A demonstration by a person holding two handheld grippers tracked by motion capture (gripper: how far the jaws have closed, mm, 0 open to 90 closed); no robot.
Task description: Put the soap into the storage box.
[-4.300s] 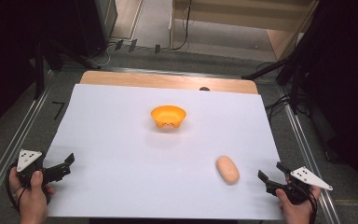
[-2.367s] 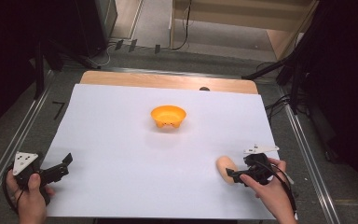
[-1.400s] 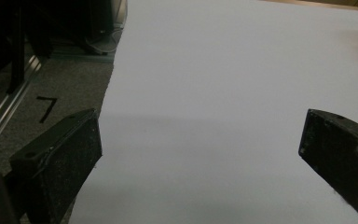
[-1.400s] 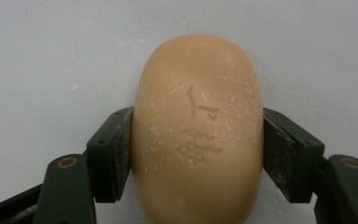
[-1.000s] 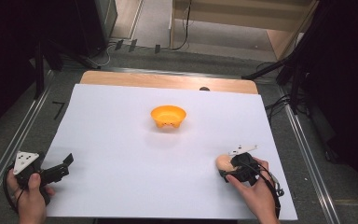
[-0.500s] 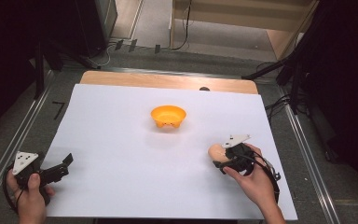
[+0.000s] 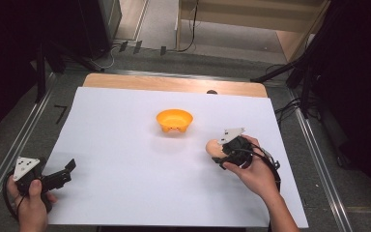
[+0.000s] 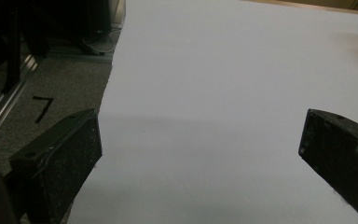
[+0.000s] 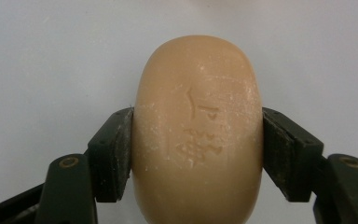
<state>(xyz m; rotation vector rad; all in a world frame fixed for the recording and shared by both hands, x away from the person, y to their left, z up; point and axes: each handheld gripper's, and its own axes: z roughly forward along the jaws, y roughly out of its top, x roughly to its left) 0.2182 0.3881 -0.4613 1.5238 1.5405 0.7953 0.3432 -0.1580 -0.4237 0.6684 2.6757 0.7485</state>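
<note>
- Left gripper [image 7: 63, 175], at the near left edge of the desk: the person's left hand [image 7: 29, 198] holds it low by the border of the white sheet [image 7: 125, 179], its jaws spread wide with nothing between them; the left gripper view confirms bare paper in the gap. It appears parked out of the way, leaving the work to the other hand.

- Orange bowl [image 7: 174, 120], middle of the sheet toward the far side: it stands upright and open, apparently empty, though its inside is small in the high view. Standing alone with clear paper around it, it looks like the likely destination.

- Soap bar [image 9: 198, 130], right of centre: the tan oval bar, an embossed mark on its face, is pinched across its narrow width by the right gripper [image 7: 226, 155], a jaw pressed flat to each long side. Gripping the short axis gives the pads a firm seat on a smooth, rounded thing. In the high view the bar [image 7: 214, 147] sits near the bowl's right, probably lifted just clear of the paper.
</note>
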